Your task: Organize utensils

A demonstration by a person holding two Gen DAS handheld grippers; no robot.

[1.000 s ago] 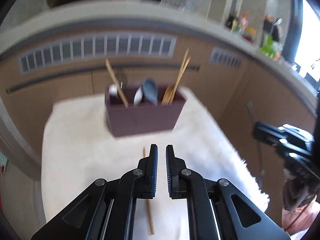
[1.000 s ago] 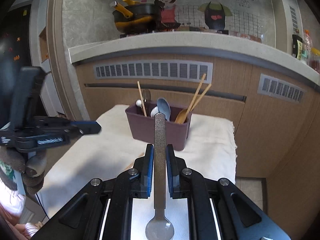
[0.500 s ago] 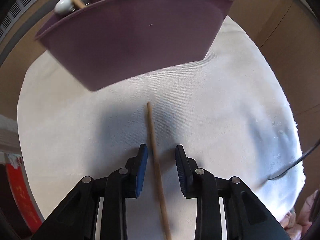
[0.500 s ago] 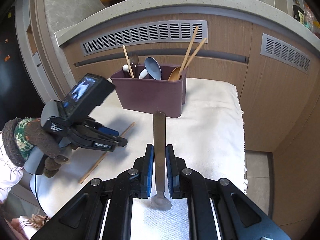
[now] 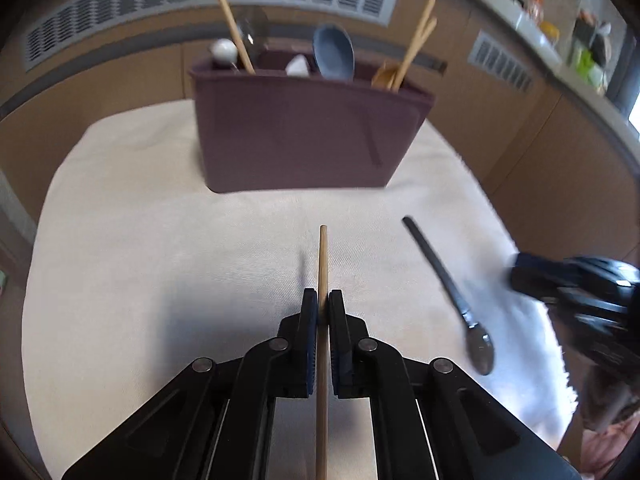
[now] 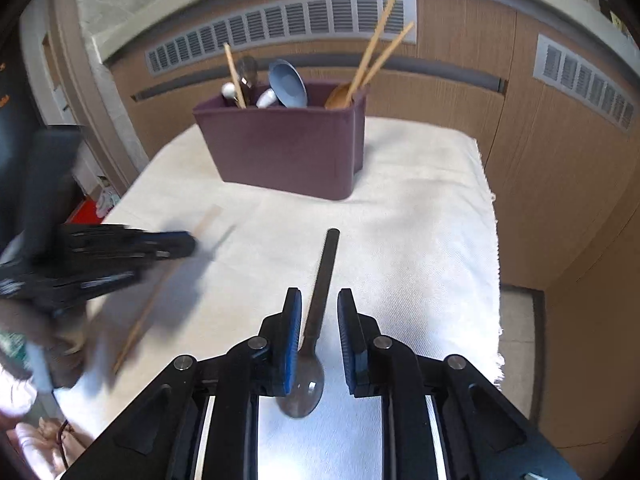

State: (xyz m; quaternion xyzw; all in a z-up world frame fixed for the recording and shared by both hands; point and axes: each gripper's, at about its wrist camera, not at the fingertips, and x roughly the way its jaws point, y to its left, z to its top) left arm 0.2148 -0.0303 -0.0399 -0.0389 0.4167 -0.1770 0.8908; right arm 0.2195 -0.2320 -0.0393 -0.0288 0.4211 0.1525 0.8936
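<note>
A dark purple utensil holder stands on the white cloth with chopsticks, spoons and a blue ladle in it; it also shows in the right wrist view. My left gripper is shut on a wooden chopstick, lifted a little above the cloth. My right gripper is open over a metal spoon that lies on the cloth, bowl toward me. The spoon also shows in the left wrist view, with the right gripper blurred beside it. The left gripper appears blurred in the right wrist view.
The white cloth covers a small table; its right edge drops to the floor. Wooden cabinets with vent grilles stand close behind the holder. A counter with bottles runs at the far right.
My left gripper closed on the chopstick and lifted it. My right gripper opened and let go of the spoon, which now lies on the cloth.
</note>
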